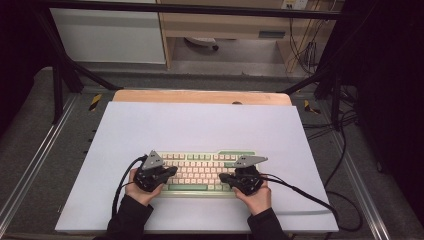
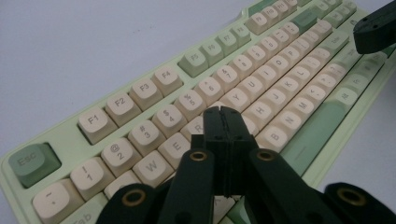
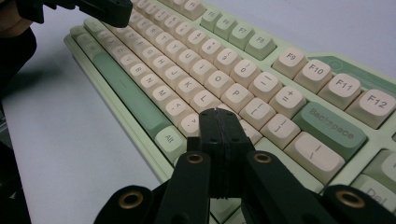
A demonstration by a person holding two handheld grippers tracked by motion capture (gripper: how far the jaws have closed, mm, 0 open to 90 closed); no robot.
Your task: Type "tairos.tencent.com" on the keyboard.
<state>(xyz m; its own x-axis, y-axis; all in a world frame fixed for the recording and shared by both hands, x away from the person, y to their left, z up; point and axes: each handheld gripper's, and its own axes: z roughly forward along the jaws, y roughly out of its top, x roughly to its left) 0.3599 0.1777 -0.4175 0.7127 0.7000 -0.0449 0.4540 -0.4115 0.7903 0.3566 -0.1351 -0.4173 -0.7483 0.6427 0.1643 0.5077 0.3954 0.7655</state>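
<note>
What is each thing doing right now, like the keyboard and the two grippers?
keyboard: lying flat on the white sheet, keys facing up.
left gripper: shut, jaws pressed together with nothing between them, tip over the letter keys near R and T.
right gripper: shut, nothing between its jaws, tip over the keys right of L and P.
white sheet: spread flat over the table.

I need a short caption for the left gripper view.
Shut left tool poised over the cream-and-green keyboard near the R key.
</note>
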